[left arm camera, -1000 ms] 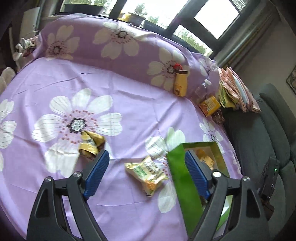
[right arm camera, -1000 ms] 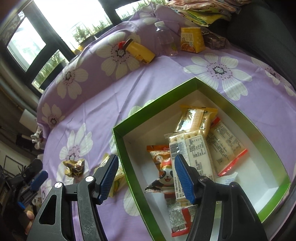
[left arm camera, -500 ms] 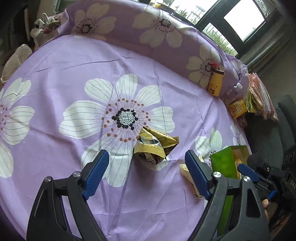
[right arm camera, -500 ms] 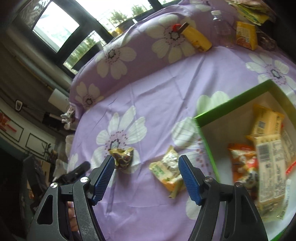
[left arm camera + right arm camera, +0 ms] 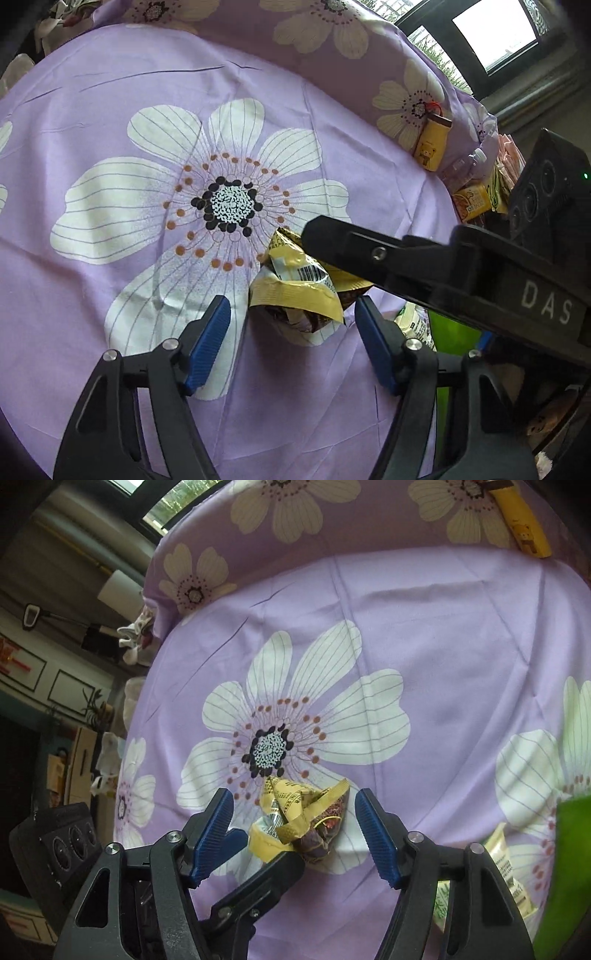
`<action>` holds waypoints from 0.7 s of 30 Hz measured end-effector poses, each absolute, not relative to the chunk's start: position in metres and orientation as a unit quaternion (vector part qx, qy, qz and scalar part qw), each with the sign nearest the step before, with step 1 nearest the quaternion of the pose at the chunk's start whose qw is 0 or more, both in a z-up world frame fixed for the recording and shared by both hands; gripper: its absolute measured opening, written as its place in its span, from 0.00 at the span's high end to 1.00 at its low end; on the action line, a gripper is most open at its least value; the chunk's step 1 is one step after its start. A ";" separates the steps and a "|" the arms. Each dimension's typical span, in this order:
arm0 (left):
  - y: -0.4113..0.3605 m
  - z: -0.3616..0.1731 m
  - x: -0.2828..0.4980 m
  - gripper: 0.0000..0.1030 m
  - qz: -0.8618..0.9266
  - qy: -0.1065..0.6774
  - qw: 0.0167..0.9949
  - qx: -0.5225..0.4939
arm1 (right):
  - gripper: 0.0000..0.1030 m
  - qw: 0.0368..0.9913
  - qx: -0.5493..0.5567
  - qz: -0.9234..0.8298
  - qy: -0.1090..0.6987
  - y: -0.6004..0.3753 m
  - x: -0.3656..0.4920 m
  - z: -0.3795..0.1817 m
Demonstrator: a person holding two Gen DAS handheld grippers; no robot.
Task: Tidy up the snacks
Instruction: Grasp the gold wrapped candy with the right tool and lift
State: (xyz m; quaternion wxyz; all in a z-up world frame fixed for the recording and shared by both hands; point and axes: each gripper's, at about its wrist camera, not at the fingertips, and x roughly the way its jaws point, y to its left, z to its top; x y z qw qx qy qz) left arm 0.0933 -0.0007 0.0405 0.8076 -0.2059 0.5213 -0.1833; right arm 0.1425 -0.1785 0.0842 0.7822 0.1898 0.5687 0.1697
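Left wrist view: crumpled yellow snack packet (image 5: pixel 295 291) lies mid-bed on the purple flowered sheet (image 5: pixel 110 110), no clear long axis. Left gripper (image 5: pixel 291 343) and right gripper (image 5: pixel 293 829) both tilt steeply down, spread fingers straddling it, closing, not touching

**Item Count**

Two tools: left tool (image 5: pixel 291 339), right tool (image 5: pixel 293 830). One crumpled yellow wrapper (image 5: pixel 295 291). One pale snack packet (image 5: pixel 506 871). One green box (image 5: pixel 570 867). One yellow bear-print bottle (image 5: pixel 432 144). One clear bottle (image 5: pixel 461 168). One orange carton (image 5: pixel 471 197).
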 end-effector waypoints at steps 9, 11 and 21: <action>-0.006 0.030 0.093 0.50 -0.191 0.521 0.803 -0.216 | 0.50 0.772 0.175 0.176 0.585 -0.170 0.144 0.064; -0.005 0.030 0.093 0.53 -0.194 0.521 0.802 -0.218 | 0.56 0.774 0.172 0.183 0.581 -0.168 0.144 0.065; -0.017 0.061 0.075 0.54 -0.217 0.494 0.819 -0.192 | 0.60 0.806 0.154 0.177 0.543 -0.167 0.124 0.094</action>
